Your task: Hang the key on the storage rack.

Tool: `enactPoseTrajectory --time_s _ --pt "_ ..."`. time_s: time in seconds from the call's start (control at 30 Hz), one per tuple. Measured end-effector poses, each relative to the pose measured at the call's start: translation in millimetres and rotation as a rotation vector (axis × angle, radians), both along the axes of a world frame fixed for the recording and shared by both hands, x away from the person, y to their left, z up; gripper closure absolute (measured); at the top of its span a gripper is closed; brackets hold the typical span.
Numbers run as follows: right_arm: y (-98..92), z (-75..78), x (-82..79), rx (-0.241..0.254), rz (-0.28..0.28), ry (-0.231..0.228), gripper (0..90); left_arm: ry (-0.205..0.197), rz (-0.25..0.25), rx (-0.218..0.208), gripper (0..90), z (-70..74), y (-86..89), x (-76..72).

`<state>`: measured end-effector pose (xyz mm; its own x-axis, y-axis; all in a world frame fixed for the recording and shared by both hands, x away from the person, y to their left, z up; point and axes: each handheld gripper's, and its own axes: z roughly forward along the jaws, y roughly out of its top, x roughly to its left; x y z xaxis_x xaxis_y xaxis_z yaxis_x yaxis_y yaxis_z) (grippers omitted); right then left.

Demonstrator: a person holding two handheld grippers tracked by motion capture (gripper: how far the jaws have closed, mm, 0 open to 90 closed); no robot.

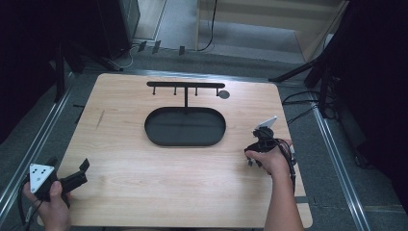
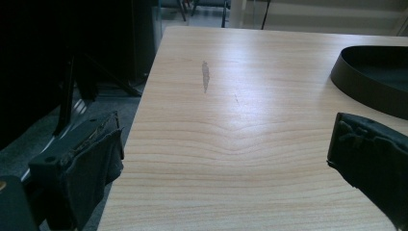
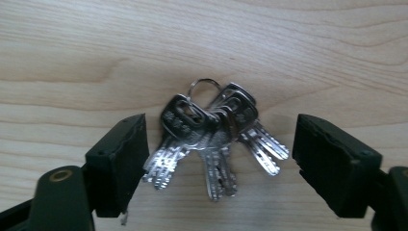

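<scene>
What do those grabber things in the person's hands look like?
Both are black, each with two chunky black jaws. The left gripper has a pale grey three-cornered plate with dark dots on top, and a black cable trails from it. The right gripper carries a similar pale plate, and a black cable runs along the wrist. The forearms show no sleeves.

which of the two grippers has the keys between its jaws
The right gripper: its open jaws straddle the bunch of keys lying on the table. The left gripper, also open, has bare wood between its jaws.
</scene>
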<state>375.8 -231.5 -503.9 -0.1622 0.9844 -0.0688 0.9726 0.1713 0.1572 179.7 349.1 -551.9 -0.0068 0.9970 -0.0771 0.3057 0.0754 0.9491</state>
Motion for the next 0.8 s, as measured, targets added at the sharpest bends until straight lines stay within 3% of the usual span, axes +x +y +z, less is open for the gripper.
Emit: enactPoseTrajectory --time_s 0.07,0.27,0.33,0.37,0.43,0.5,0.57,0.63,0.8 --pt "-1.3 -1.7 -0.6 -0.005 0.001 0.011 24.9 0.000 0.000 -0.002 0.0 0.0 0.1 0.1" --pt "-6.6 0.4 -6.5 0.098 0.070 0.021 57.7 0.001 -0.001 0.000 0.0 0.0 0.0 0.1" --pt "-10.4 0.4 -8.1 0.141 0.069 0.035 65.1 0.000 -0.001 -0.004 0.0 0.0 0.2 0.1" --pt "-13.3 0.3 -9.5 0.187 0.072 0.055 74.6 0.000 -0.001 -0.004 0.0 0.0 0.2 0.1" --pt "-15.4 0.5 -10.9 0.208 0.102 0.050 79.5 0.000 -0.001 -0.006 0.0 0.0 0.2 0.2" --pt "-16.0 4.1 -11.3 0.216 0.113 0.042 83.7 0.000 -0.001 -0.005 0.0 0.0 0.2 0.2" --pt "-15.0 4.8 -11.5 0.156 0.138 0.056 84.1 0.001 0.000 -0.002 0.0 0.0 0.0 0.1" --pt "-14.8 7.5 -11.7 0.163 0.155 0.055 84.1 0.001 -0.001 0.000 0.0 0.0 0.0 0.2" --pt "-8.4 27.2 -8.3 0.128 0.182 0.025 84.3 0.001 -0.001 0.001 0.0 0.0 -0.1 0.2"
